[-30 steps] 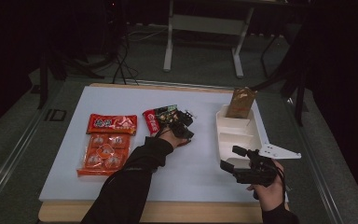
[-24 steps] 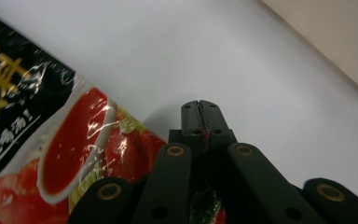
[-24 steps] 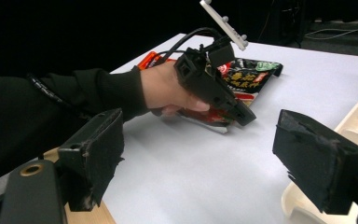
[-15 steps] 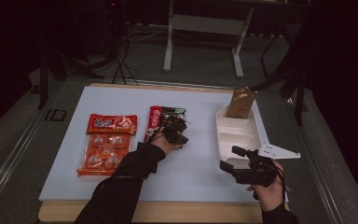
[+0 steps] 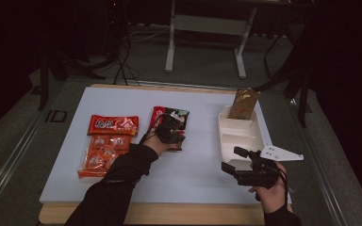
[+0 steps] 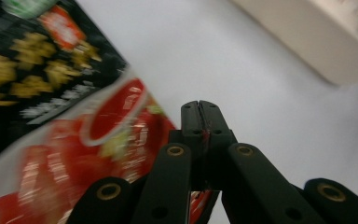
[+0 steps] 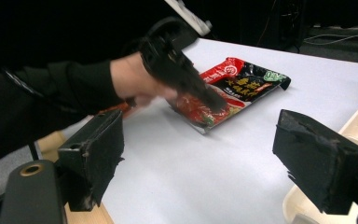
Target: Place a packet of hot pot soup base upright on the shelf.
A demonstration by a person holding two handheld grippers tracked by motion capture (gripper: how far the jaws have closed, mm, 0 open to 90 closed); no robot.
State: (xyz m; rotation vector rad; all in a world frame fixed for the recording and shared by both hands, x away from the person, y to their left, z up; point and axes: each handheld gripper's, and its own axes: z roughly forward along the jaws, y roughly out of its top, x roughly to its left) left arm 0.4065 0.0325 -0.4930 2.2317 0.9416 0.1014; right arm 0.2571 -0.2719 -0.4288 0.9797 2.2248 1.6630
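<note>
A red and black noodle packet (image 5: 174, 117) lies at the middle of the white table (image 5: 193, 174). My left gripper (image 5: 176, 136) rests on its near edge, jaws shut. In the left gripper view the gripper (image 6: 200, 109) pinches a red sliver of the packet (image 6: 98, 140) between its closed tips. The right gripper view shows that left gripper (image 7: 212, 103) pressing down on the packet (image 7: 233, 86). My right gripper (image 5: 233, 159) hovers open near the front right of the table, beside the white tray (image 5: 240, 136). Its wide-apart jaws (image 7: 205, 154) hold nothing.
A brown bag (image 5: 242, 103) stands in the tray's far compartment; the other compartments look bare. A red snack pack (image 5: 113, 125) and an orange multi-pack (image 5: 101, 155) lie at the left. The tray's side (image 6: 307, 42) is close to the packet.
My left hand has moved right and slightly up, and the noodle packet has shifted and turned with it. The right gripper has stayed in place.
</note>
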